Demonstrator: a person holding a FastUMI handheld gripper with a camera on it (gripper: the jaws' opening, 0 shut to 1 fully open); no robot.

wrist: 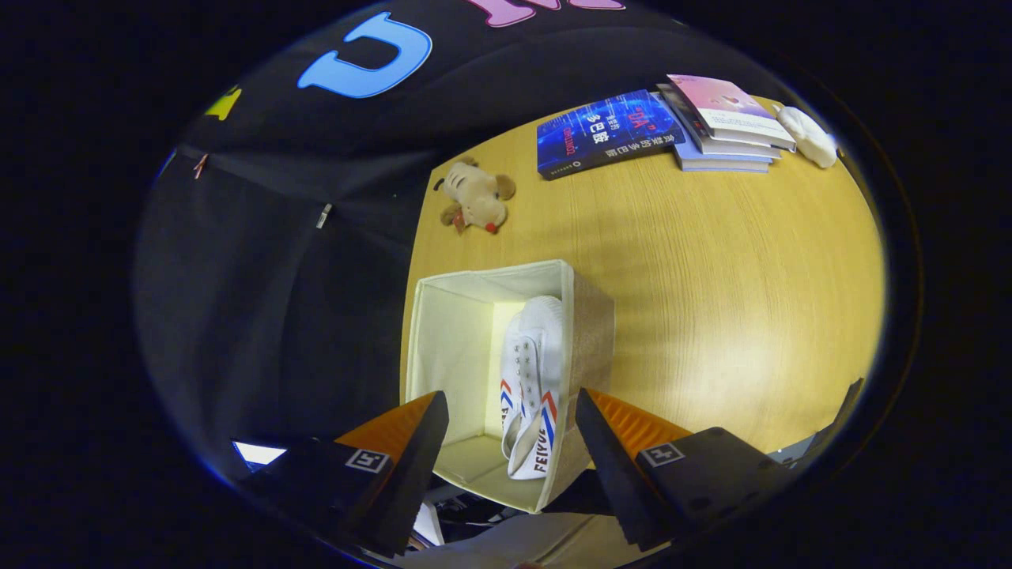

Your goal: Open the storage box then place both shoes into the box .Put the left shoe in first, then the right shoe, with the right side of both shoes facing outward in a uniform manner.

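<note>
An open beige fabric storage box [589,332] stands on the wooden table, seen from above. One white canvas shoe [531,379] with red and blue stripes lies on its side inside, against the box's right wall, toe pointing away from me. The space beside it in the box is bare. My gripper [510,423] hovers above the near part of the box with its fingers spread wide apart and nothing between them. The shoe shows in the gap between the fingertips.
A small plush dog [477,197] lies on the table beyond the box. Farther back are a blue book [605,133], a stack of books [723,122] and a white object [808,136]. Black cloth hangs left of the table.
</note>
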